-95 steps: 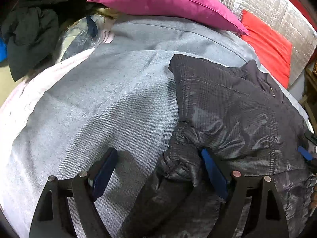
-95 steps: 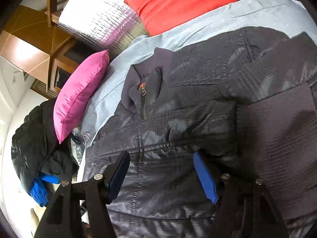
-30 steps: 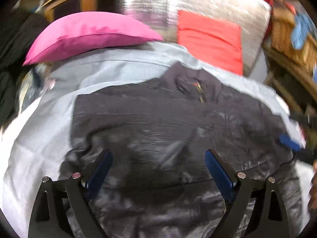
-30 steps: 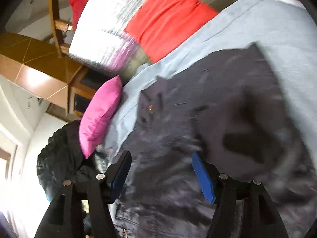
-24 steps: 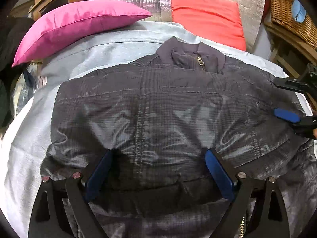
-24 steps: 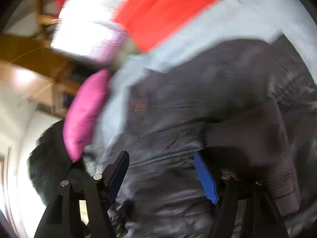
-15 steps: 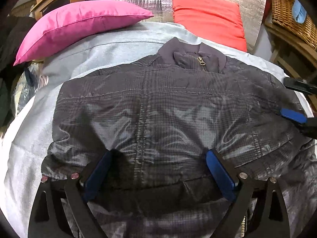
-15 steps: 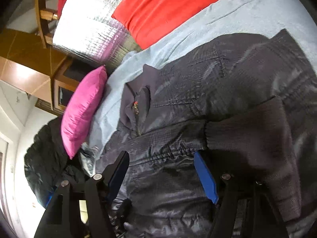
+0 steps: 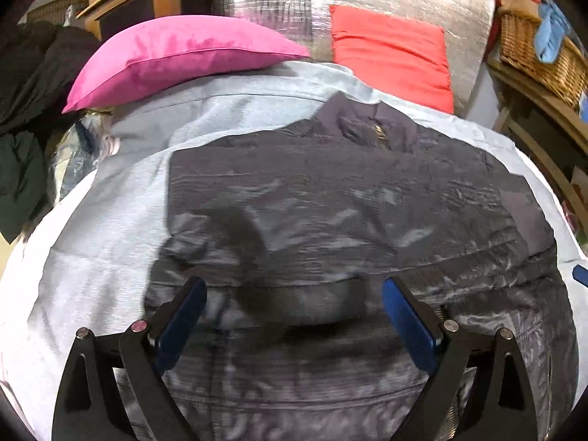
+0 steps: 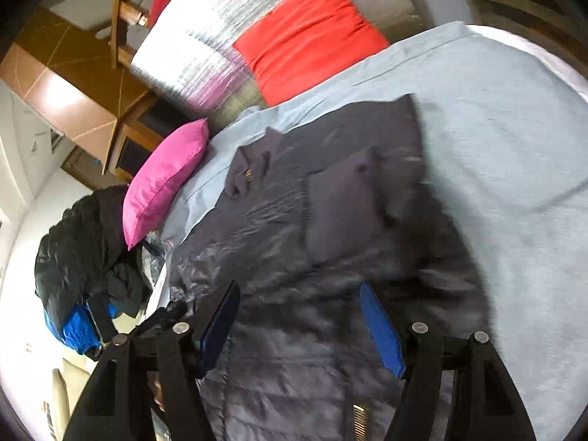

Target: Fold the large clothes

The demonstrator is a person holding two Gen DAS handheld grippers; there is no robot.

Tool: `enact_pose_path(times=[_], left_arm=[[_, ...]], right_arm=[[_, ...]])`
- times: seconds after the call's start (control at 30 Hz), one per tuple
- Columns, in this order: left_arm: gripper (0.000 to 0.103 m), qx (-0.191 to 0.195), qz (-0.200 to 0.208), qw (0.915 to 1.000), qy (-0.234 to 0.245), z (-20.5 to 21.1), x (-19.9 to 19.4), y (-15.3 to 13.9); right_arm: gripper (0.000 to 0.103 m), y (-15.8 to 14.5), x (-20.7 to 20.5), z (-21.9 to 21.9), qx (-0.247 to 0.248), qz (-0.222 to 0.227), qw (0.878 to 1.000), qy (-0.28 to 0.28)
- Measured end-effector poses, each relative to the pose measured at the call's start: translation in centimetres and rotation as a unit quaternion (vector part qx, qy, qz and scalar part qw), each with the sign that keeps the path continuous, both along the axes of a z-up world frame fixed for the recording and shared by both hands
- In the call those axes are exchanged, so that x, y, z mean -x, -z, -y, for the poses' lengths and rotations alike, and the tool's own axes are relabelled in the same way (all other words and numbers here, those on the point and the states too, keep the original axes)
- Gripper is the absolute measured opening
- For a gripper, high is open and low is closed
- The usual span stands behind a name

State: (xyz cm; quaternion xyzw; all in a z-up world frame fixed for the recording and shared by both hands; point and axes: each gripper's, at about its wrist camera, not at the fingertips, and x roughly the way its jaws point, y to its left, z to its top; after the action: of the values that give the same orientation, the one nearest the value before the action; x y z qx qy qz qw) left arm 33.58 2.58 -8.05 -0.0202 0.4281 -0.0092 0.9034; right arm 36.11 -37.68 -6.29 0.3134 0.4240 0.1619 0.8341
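Note:
A dark grey padded jacket (image 9: 330,220) lies front up on the bed, with its collar and zipper pull (image 9: 380,134) toward the cushions. A sleeve with a knit cuff (image 10: 341,202) lies folded across its chest. My left gripper (image 9: 292,290) hovers open over the jacket's lower part with nothing between its blue pads. Open and empty too, my right gripper (image 10: 298,290) stands over the jacket (image 10: 294,257) near the hem. One blue pad of the right gripper (image 9: 580,273) peeks in at the right edge of the left wrist view.
The light grey bed sheet (image 9: 92,239) spreads around the jacket. A pink pillow (image 9: 176,55), a red cushion (image 9: 389,51) and a silver cushion (image 10: 205,47) lie at the head. Dark clothes (image 10: 81,242) are piled off the left side; a wicker basket (image 9: 533,47) stands at the right.
Both grippers have drawn back from the jacket, which now looks smaller and farther off. The right one has swung so more bare sheet shows at the right. Both stay open.

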Motion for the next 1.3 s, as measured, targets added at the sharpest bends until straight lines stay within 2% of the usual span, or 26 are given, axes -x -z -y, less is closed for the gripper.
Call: enact_pose_path(times=[0.13, 0.23, 0.37, 0.5, 0.6, 0.63, 0.67, 0.7, 0.73, 0.77, 0.8, 0.87, 0.9, 0.93, 0.97, 1.0, 1.03, 1.07, 1.1, 1.17, 1.2, 1.23, 1.27, 1.3], left_arm=[[0.096, 0.048, -0.005, 0.9977, -0.048, -5.2, -2.3, -0.2], [0.096, 0.076, -0.012, 0.9943, -0.074, -8.9, -5.3, 0.1], [0.096, 0.102, -0.034, 0.9912, -0.077, -12.0, -9.4, 1.6], [0.096, 0.127, -0.073, 0.9867, -0.070, -13.3, -13.0, 4.2], [0.096, 0.127, -0.066, 0.9885, -0.048, -12.7, -14.0, 4.3], [0.090, 0.128, -0.062, 0.9891, -0.038, -12.4, -14.3, 4.2], [0.079, 0.125, -0.060, 0.9901, -0.027, -12.0, -14.7, 4.1], [0.041, 0.116, -0.065, 0.9910, -0.015, -11.6, -15.3, 4.2], [0.022, 0.104, -0.071, 0.9919, -0.011, -11.3, -15.7, 4.3], [0.016, 0.102, -0.066, 0.9925, -0.009, -11.0, -16.0, 4.0], [0.013, 0.099, -0.055, 0.9935, -0.005, -10.8, -16.0, 3.4], [0.012, 0.083, -0.011, 0.9964, 0.010, -10.3, -15.2, 1.9], [0.012, 0.078, 0.003, 0.9968, 0.016, -10.1, -14.9, 1.8], [0.012, 0.053, 0.000, 0.9984, 0.019, -9.8, -15.1, 2.8], [0.012, 0.029, -0.026, 0.9991, 0.014, -9.7, -15.7, 4.6], [0.013, 0.028, -0.040, 0.9987, 0.010, -10.1, -16.1, 5.8], [0.013, 0.030, -0.034, 0.9989, 0.010, -10.4, -16.0, 5.6], [0.014, 0.023, -0.032, 0.9992, 0.007, -10.2, -16.0, 5.1], [0.017, 0.014, -0.029, 0.9994, 0.008, -9.9, -15.9, 4.5], [0.022, 0.005, -0.017, 0.9998, 0.010, -9.6, -15.5, 3.4], [0.028, 0.004, -0.005, 0.9999, 0.009, -9.5, -15.0, 2.8], [0.039, 0.004, 0.004, 1.0000, 0.006, -9.3, -14.5, 2.2], [0.045, 0.005, 0.015, 0.9999, 0.006, -9.1, -13.8, 1.5], [0.059, 0.003, 0.031, 0.9994, 0.013, -8.7, -12.7, 0.6]], right_arm=[[0.073, 0.2, -0.9, 4.2, -0.002, 0.003, 0.999, 0.042], [0.073, 1.4, -4.2, 6.5, -0.016, -0.016, 0.998, 0.052], [0.073, 3.1, -9.8, 7.1, -0.031, -0.034, 0.999, 0.030], [0.073, 5.4, -14.4, 6.9, -0.008, -0.060, 0.998, 0.020], [0.074, 6.0, -16.3, 6.3, 0.006, -0.060, 0.998, 0.010], [0.071, 5.8, -16.5, 6.1, 0.009, -0.054, 0.998, 0.003], [0.059, 5.4, -16.8, 5.7, 0.016, -0.045, 0.999, -0.011], [0.046, 4.9, -17.1, 5.0, 0.037, -0.039, 0.998, -0.026], [0.021, 4.5, -17.4, 4.3, 0.065, -0.039, 0.997, -0.035], [0.014, 4.1, -17.6, 3.6, 0.091, -0.040, 0.994, -0.044], [0.013, 3.3, -17.5, 3.0, 0.115, -0.032, 0.992, -0.052], [0.010, 1.0, -16.7, 2.0, 0.157, 0.007, 0.986, -0.059], [0.010, -0.3, -16.1, 1.5, 0.179, 0.032, 0.981, -0.061], [0.010, -0.7, -15.8, 1.2, 0.199, 0.047, 0.977, -0.057], [0.010, 0.0, -15.9, 1.2, 0.210, 0.042, 0.975, -0.052], [0.009, 1.4, -16.5, 1.5, 0.215, 0.019, 0.975, -0.044], [0.010, 3.5, -16.9, 2.1, 0.217, -0.011, 0.976, -0.029], [0.010, 5.1, -17.0, 2.6, 0.206, -0.028, 0.978, -0.023], [0.011, 5.6, -16.8, 3.1, 0.187, -0.025, 0.982, -0.018], [0.018, 5.2, -16.3, 3.9, 0.162, -0.011, 0.987, -0.007], [0.024, 5.1, -16.1, 4.4, 0.153, -0.012, 0.988, -0.002], [0.045, 4.8, -15.9, 4.8, 0.141, -0.014, 0.990, 0.003], [0.081, 4.4, -15.5, 5.1, 0.134, -0.016, 0.991, 0.008], [0.085, 3.9, -14.9, 5.3, 0.133, -0.010, 0.991, 0.017]])
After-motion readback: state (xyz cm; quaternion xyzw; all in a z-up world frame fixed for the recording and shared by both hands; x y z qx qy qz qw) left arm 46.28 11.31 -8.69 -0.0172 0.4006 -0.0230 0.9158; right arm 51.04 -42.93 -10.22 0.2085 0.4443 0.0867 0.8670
